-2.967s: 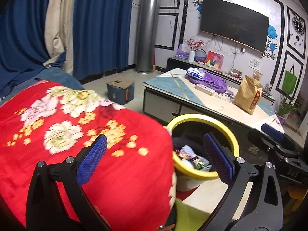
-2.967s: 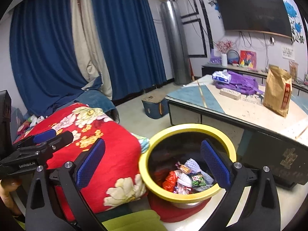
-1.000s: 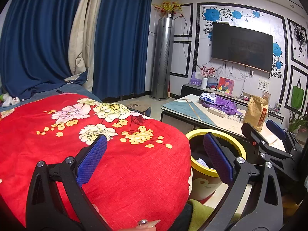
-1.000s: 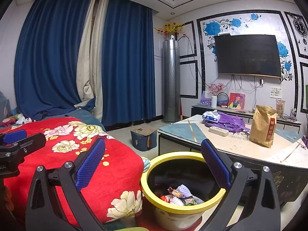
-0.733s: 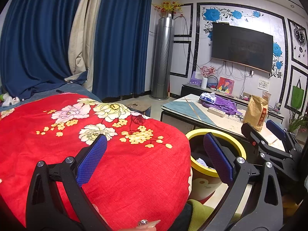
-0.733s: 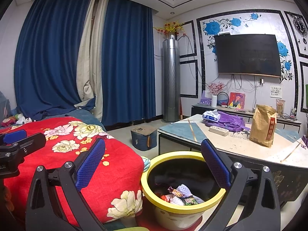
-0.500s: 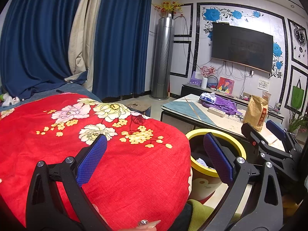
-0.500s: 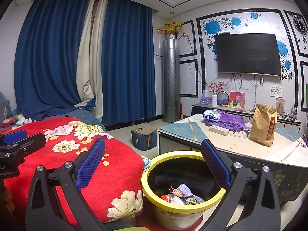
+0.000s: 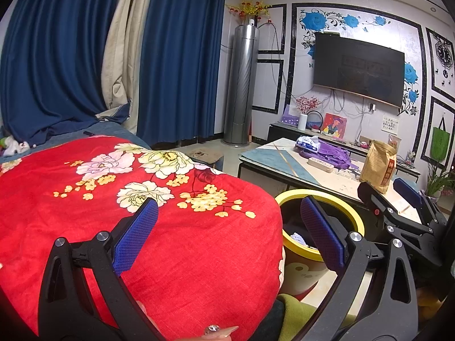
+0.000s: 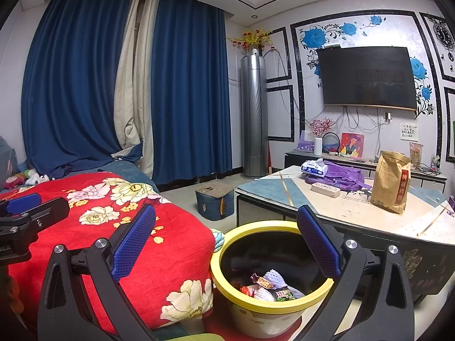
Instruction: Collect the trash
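Note:
A yellow-rimmed trash bin (image 10: pixel 241 292) stands on the floor between the red floral blanket (image 10: pixel 119 227) and the coffee table (image 10: pixel 355 216). Several wrappers (image 10: pixel 267 285) lie inside it. My right gripper (image 10: pixel 226 243) is open and empty, above the bin's near side. My left gripper (image 9: pixel 227 234) is open and empty over the blanket's (image 9: pixel 128 199) edge, with the bin (image 9: pixel 307 251) to its right. The right gripper also shows in the left wrist view (image 9: pixel 398 199). The left gripper shows at the left edge of the right wrist view (image 10: pixel 25 204).
The coffee table (image 9: pixel 335 182) carries a brown paper bag (image 10: pixel 392 182), a purple bag (image 10: pixel 341 176), a tissue pack (image 10: pixel 312 167) and a power strip (image 10: pixel 325 190). A small blue stool (image 10: pixel 214 201) stands on the floor. Blue curtains, a tower air conditioner (image 10: pixel 253 113) and a wall TV lie beyond.
Since three seconds ago both grippers have tilted up and drawn back from the bin. Over the last second nothing has visibly moved.

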Action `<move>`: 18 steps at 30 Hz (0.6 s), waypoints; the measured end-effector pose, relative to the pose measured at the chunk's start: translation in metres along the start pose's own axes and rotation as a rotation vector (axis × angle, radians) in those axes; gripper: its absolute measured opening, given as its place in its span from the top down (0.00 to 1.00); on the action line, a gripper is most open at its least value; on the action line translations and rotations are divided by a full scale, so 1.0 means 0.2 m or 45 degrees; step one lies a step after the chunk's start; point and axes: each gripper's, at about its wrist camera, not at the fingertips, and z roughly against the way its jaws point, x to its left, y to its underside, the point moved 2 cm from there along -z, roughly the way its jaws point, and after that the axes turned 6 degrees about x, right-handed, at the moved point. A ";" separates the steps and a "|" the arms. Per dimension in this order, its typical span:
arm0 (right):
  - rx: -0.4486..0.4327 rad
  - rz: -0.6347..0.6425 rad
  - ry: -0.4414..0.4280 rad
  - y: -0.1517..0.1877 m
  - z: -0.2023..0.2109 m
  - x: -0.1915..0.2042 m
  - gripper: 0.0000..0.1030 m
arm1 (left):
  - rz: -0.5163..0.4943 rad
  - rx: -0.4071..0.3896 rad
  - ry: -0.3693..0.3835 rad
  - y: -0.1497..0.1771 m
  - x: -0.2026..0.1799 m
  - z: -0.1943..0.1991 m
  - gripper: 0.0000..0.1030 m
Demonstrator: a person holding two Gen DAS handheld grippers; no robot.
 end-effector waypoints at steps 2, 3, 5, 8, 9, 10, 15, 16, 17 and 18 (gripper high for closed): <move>0.002 -0.001 0.000 0.00 0.00 0.01 0.06 | -0.001 0.000 0.000 0.00 0.00 0.00 0.11; 0.002 -0.001 -0.001 0.00 0.00 0.01 0.06 | -0.002 0.003 -0.006 0.00 0.00 0.00 0.11; 0.006 0.002 -0.006 0.01 -0.01 0.01 0.06 | -0.006 0.005 -0.017 0.00 0.00 0.00 0.11; 0.016 0.006 -0.016 0.01 -0.01 0.02 0.06 | 0.006 0.022 -0.020 0.02 0.00 -0.02 0.11; 0.016 0.007 -0.021 0.00 0.00 0.02 0.06 | 0.009 0.028 -0.031 0.02 0.00 -0.03 0.11; 0.016 0.006 -0.024 0.00 -0.01 0.02 0.06 | 0.008 0.034 -0.038 0.02 0.00 -0.03 0.11; 0.032 0.025 -0.149 -0.08 -0.03 0.10 0.06 | 0.099 0.094 -0.074 0.01 0.09 -0.03 0.11; 0.028 0.039 -0.186 -0.10 -0.04 0.14 0.06 | 0.135 0.120 -0.092 0.00 0.16 -0.03 0.11; 0.025 0.053 -0.248 -0.14 -0.05 0.22 0.06 | 0.174 0.148 -0.117 -0.01 0.23 -0.01 0.11; 0.032 0.063 -0.302 -0.17 -0.06 0.29 0.06 | 0.238 0.179 -0.174 -0.02 0.37 0.03 0.11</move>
